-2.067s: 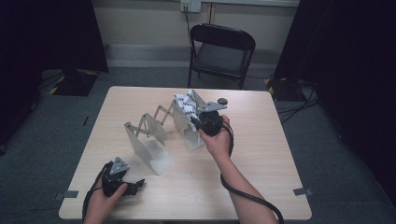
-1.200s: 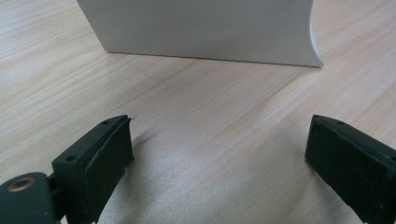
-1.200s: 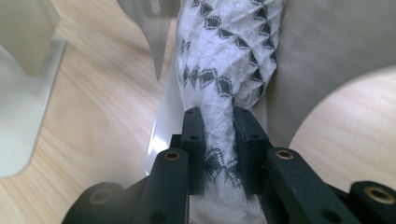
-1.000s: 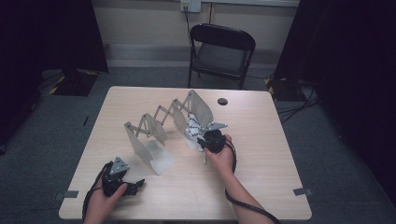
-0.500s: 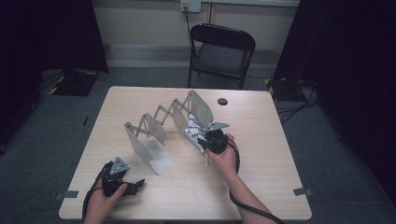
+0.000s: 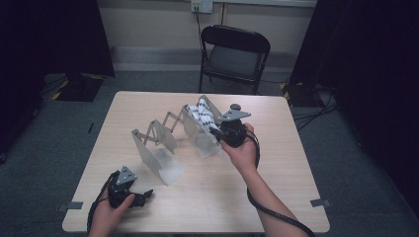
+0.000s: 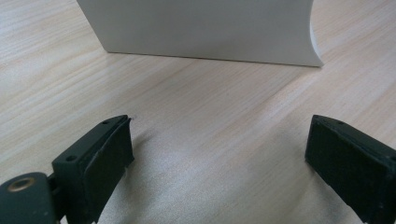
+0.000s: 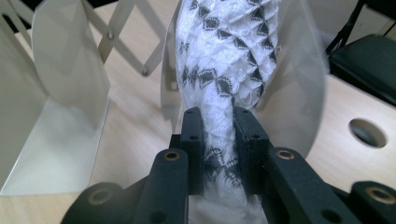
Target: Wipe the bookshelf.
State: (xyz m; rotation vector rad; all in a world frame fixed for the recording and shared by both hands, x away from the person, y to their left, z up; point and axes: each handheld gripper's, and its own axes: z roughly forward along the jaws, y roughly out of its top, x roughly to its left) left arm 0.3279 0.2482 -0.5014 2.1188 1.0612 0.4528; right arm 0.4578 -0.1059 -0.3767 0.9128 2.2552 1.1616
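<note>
A folding rack of translucent white panels joined by scissor links stands mid-table. Between its two far panels hangs a white cloth with black diamond patterns. My right gripper is shut on that cloth from the near right side. In the right gripper view the jaws of the right gripper pinch the cloth, which stretches up between the panels. My left gripper rests low at the table's near left corner, open. In the left gripper view, bare wood lies between the wide jaws of the left gripper, with a white panel base ahead.
A black folding chair stands behind the table. A small round hole sits in the tabletop just beyond my right gripper, also seen as a hole in the right gripper view. Bare wood lies near right of the rack.
The right gripper has risen with the cloth still in its jaws, pulling it upward between the far panels. The left gripper has stayed in place.
</note>
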